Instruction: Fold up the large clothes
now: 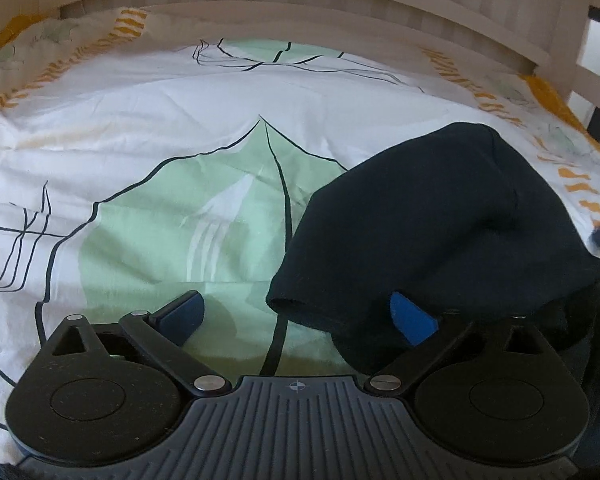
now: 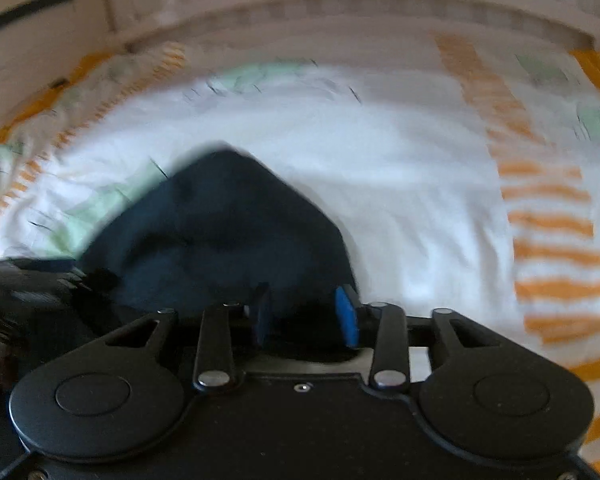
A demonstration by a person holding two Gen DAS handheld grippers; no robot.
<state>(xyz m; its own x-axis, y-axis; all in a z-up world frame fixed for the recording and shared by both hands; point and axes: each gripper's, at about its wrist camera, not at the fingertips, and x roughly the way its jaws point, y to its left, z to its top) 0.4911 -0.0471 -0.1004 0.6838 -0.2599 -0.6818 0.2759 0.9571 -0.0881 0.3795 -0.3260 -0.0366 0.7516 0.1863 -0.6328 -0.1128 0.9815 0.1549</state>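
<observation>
2 tongs over bed's white leaf-print duvet (image 1: 148, 128). Left tongs (image 1: 296, 320) spread wide, gripping nothing; dark navy soft knit garment (image 1: 440, 216) draped over right-hand finger. Right tongs (image 2: 306, 314) pinched on bunched navy cloth. Light, limp, prone to sagging; best taken at hem or corners.

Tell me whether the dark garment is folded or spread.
Bunched, not spread: the dark garment humps up on the bedspread, a hem hanging loose.

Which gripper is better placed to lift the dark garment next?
Right, probably. The right gripper has the dark garment bunched between its narrowed jaws. The left gripper is wide open; the cloth only drapes over one finger.
</observation>
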